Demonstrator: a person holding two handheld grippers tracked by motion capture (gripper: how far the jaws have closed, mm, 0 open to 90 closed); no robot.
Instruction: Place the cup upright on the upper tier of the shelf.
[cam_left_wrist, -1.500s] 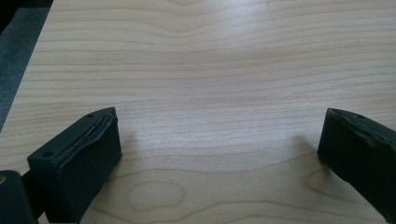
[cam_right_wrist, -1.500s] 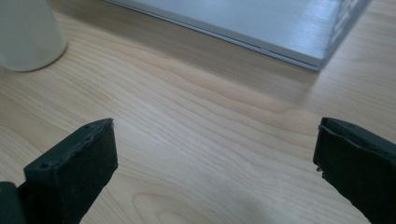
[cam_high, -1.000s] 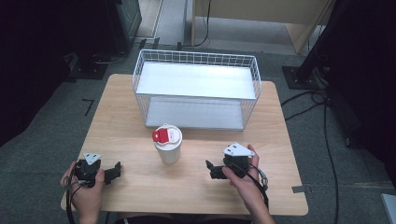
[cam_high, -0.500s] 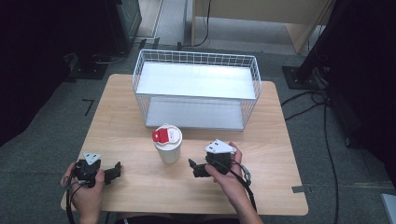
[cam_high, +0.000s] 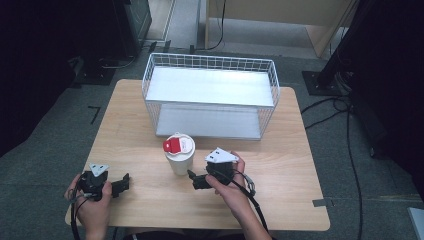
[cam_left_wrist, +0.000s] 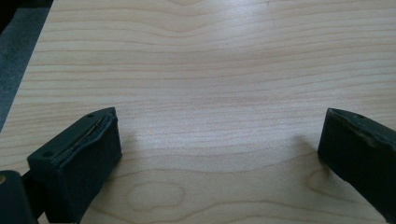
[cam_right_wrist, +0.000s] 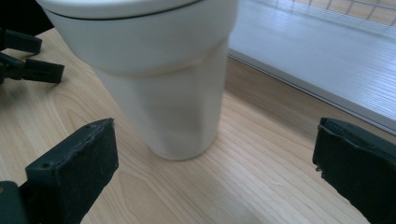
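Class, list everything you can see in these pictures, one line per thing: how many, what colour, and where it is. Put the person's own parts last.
Table: one, light wood, centre of the high view.
Wire basket: one, white, two shelves, far half of the table.
Cup: one, white with a white lid and a red tab, upright in front of the basket.
Floor: grey, around the table.
Cables: black, on the floor at right.
Left gripper: one, black, open, near left of the table.
Right gripper: one, black, open, just right of the cup.

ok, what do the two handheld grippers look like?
Both match: the left gripper and right gripper have black bodies, two blocky black jaws with flat pads, a grey three-cornered plate on top, and a black cable trailing back. Forearms bare, no sleeves visible.
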